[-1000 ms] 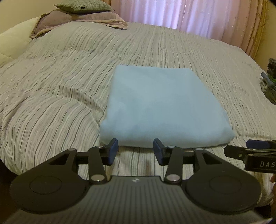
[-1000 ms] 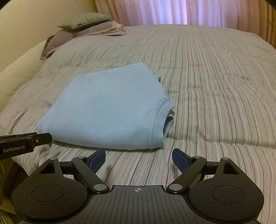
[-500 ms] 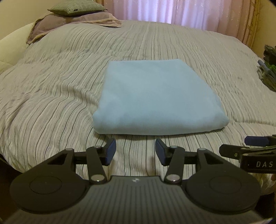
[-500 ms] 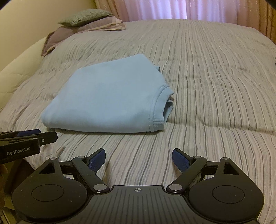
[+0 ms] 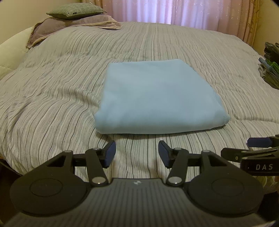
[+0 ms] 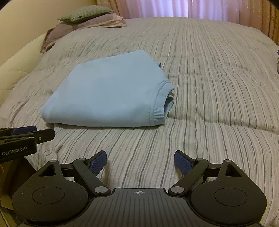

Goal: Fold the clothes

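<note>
A light blue sweatshirt point(image 5: 157, 97) lies folded into a neat rectangle on the striped bed cover point(image 5: 52, 97). Its ribbed hem point(image 6: 159, 103) faces right in the right wrist view, where the sweatshirt point(image 6: 108, 94) sits up and to the left. My left gripper point(image 5: 136, 152) hovers just short of the garment's near edge, its jaws opening with nothing between them. My right gripper point(image 6: 140, 159) stands wide open over bare cover, nearer the bed's edge, and holds nothing. Each gripper shows at the side of the other's view.
Two stacked pillows point(image 5: 75, 15) rest at the far left of the bed. Pink curtains point(image 5: 174, 12) hang behind it. A pile of dark items point(image 5: 270, 66) sits at the right edge. The striped cover stretches wide to the right of the garment.
Both grippers have drawn back from the sweatshirt, which now sits farther up in each view. The left jaws have spread wider. The garment has not moved.
</note>
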Demonstrator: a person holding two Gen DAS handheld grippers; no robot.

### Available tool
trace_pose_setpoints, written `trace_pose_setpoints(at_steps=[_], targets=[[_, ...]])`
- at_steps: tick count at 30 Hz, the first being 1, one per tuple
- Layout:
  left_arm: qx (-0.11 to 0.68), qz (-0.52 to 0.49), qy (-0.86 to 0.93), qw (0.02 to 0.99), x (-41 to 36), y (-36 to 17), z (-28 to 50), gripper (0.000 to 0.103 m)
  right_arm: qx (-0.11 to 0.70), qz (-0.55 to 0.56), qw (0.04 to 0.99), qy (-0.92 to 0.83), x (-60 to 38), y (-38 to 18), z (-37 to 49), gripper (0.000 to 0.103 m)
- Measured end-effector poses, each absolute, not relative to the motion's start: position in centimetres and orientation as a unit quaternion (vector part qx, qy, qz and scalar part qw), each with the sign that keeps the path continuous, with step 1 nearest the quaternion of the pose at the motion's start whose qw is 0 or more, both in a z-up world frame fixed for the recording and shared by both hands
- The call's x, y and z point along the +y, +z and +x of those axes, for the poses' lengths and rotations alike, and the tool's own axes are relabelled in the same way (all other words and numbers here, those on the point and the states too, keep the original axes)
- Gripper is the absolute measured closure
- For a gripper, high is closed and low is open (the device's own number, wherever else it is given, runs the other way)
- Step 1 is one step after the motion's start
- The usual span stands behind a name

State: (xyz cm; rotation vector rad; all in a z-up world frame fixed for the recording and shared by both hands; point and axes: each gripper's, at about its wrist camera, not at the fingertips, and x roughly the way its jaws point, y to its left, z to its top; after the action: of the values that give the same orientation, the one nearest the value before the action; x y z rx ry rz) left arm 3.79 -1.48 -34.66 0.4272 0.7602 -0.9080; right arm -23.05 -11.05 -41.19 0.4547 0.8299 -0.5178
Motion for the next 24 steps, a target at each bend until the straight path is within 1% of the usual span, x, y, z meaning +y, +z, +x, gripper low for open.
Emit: trace_pose_setpoints(at_steps=[5, 20, 24], targets=[[0.352, 0.201, -0.427, 0.808, -1.5, -34.7, 3.9, 0.051, 0.398, 0.217, 0.857, -0.245, -11.0, -41.3, -23.2, 0.016], [0.363, 0.207, -0.424, 0.804, -2.1, -35.4, 4.3, 0.05, 0.404, 0.22, 0.853, -0.246, -11.8, -41.9, -23.1, 0.016], [0.351, 0.184, -0.439, 0.806, -1.4, -34.7, 5.1, 0.05, 0.39, 0.234, 0.855, -0.248, -13.3, -42.2, -23.9, 0.016]])
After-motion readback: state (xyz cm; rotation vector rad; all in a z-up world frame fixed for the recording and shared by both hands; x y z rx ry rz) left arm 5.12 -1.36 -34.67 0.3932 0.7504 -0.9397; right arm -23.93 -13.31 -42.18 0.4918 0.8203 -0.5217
